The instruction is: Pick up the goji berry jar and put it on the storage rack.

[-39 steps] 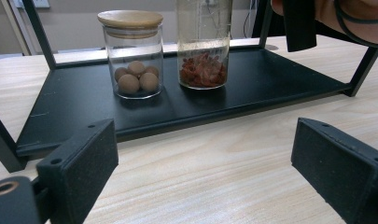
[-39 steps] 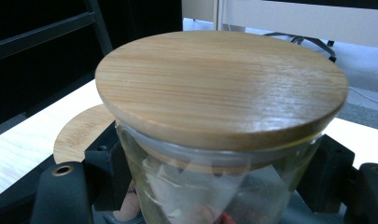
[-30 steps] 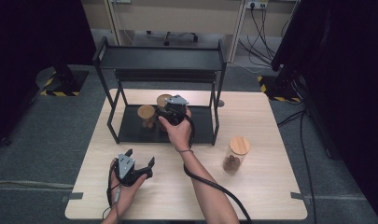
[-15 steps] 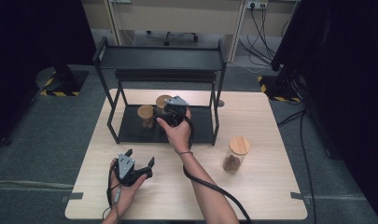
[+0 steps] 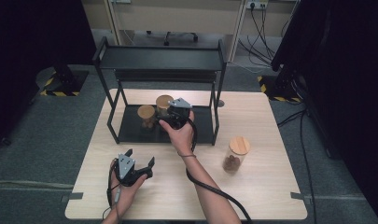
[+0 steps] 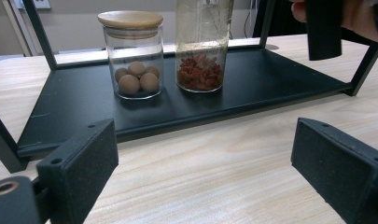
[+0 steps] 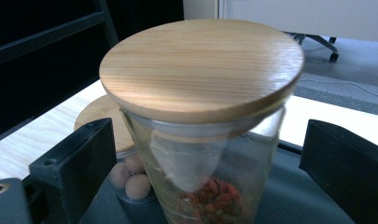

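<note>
While the tall jar of red berries [image 7: 203, 116], at frame centre, is released onto the rack shelf [image 6: 252, 88], the right gripper's [image 7: 200, 172] fingers have just been opening; withdrawal is called for next.

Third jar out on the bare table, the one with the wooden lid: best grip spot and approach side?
Grip the glass wall of the jar below its wooden lid, coming level from the front. It stands upright and apart from the rack; the lid overhangs the glass, so a higher hold might lift it off.
</note>
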Tool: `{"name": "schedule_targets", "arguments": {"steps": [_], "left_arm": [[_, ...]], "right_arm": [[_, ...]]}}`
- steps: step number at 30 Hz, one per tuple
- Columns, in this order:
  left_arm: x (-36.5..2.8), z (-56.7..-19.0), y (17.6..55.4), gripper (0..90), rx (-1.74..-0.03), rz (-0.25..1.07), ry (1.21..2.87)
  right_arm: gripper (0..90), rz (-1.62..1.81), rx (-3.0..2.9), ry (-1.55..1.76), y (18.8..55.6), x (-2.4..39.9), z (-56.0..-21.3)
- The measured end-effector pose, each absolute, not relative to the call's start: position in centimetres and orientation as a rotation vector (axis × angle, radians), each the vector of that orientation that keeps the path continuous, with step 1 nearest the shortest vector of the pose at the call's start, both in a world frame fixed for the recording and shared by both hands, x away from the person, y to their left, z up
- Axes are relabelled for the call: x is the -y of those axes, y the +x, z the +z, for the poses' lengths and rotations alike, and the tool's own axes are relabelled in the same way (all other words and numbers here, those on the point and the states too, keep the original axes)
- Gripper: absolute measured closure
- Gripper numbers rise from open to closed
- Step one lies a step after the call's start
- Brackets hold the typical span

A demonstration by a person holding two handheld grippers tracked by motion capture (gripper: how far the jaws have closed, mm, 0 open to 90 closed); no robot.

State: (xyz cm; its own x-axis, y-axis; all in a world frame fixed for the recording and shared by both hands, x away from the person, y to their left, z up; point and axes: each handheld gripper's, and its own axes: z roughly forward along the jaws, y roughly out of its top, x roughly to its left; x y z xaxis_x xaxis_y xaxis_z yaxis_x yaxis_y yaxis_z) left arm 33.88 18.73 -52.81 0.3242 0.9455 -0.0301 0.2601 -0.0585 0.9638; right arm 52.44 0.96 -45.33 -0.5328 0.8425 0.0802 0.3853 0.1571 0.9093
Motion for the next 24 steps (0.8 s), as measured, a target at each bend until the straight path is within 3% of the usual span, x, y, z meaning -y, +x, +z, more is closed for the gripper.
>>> {"name": "schedule_targets", "arguments": {"steps": [24], "left_arm": [[-18.7,-52.8,33.9,7.0,-1.135,0.832,1.556]], "right_arm": [[2.5,1.374,-2.038,1.164,49.1,0.8,-45.3]]}}
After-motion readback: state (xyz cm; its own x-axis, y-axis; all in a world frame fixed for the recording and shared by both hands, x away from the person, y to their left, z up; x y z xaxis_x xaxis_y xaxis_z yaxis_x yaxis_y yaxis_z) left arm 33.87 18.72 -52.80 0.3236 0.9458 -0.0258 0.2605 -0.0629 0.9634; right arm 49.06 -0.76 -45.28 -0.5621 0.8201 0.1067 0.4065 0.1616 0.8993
